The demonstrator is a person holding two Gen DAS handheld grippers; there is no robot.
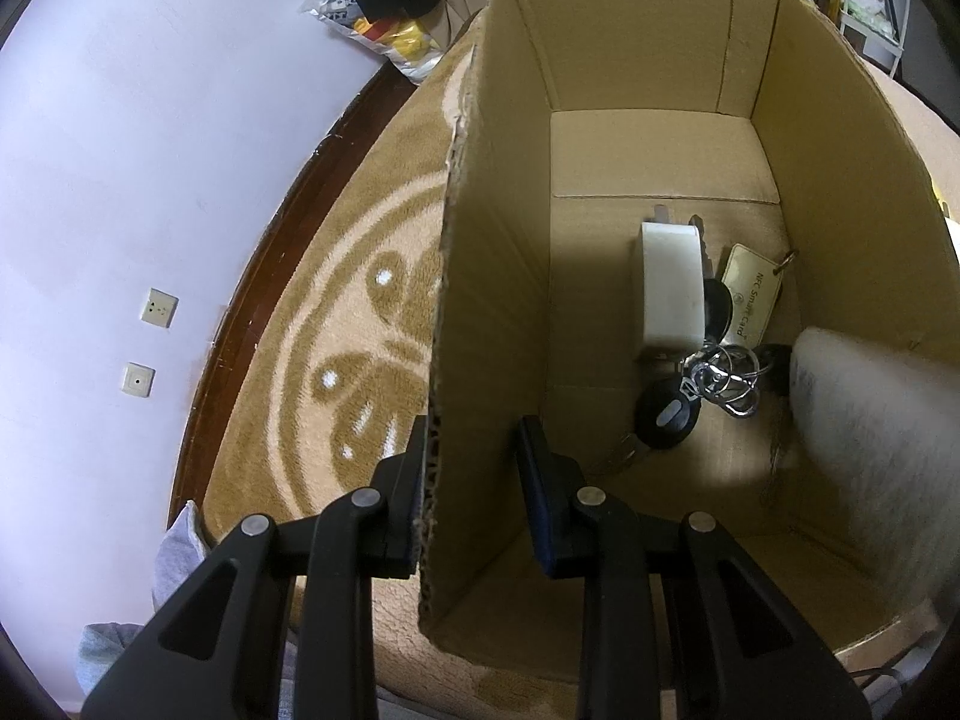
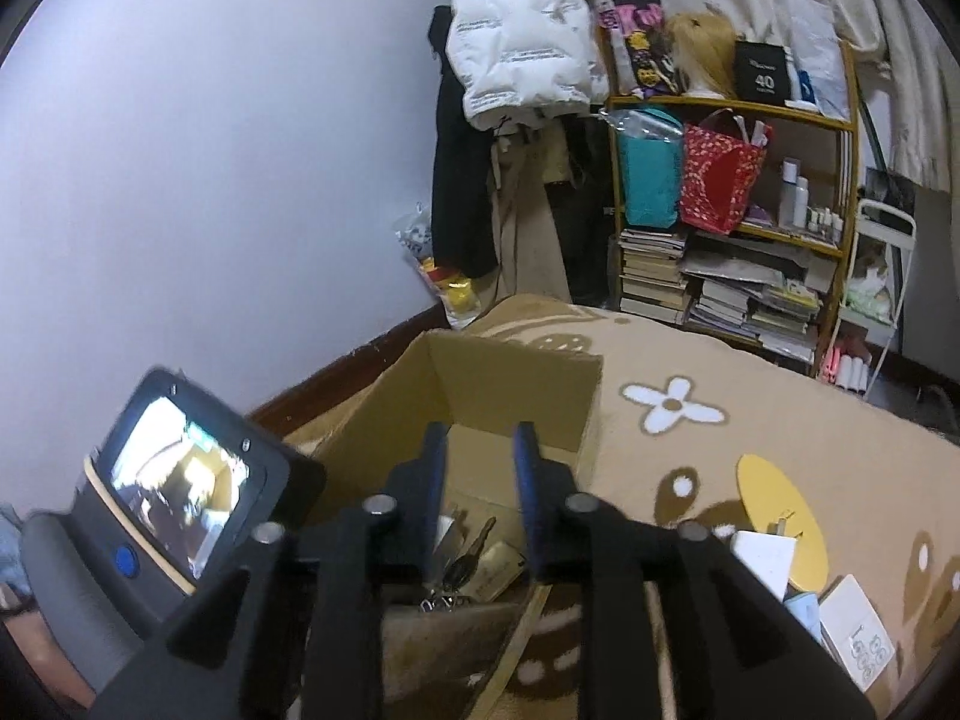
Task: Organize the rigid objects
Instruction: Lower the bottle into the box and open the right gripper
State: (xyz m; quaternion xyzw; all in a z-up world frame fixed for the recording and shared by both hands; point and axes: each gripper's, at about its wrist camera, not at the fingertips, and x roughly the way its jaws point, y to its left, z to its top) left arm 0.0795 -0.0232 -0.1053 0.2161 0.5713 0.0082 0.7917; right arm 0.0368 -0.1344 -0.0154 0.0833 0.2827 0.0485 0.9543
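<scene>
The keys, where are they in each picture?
Left wrist view: keys lie on the box floor, right of centre, beside a white block.
Right wrist view: keys low centre, between the right claw fingers.
Shared landmark: the tan card.

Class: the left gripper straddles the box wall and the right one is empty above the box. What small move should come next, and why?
Probably swing the right gripper, open and empty, toward the white items on the rug beside the box. Keys and a white block already lie inside, while the left gripper straddles the wall.
</scene>
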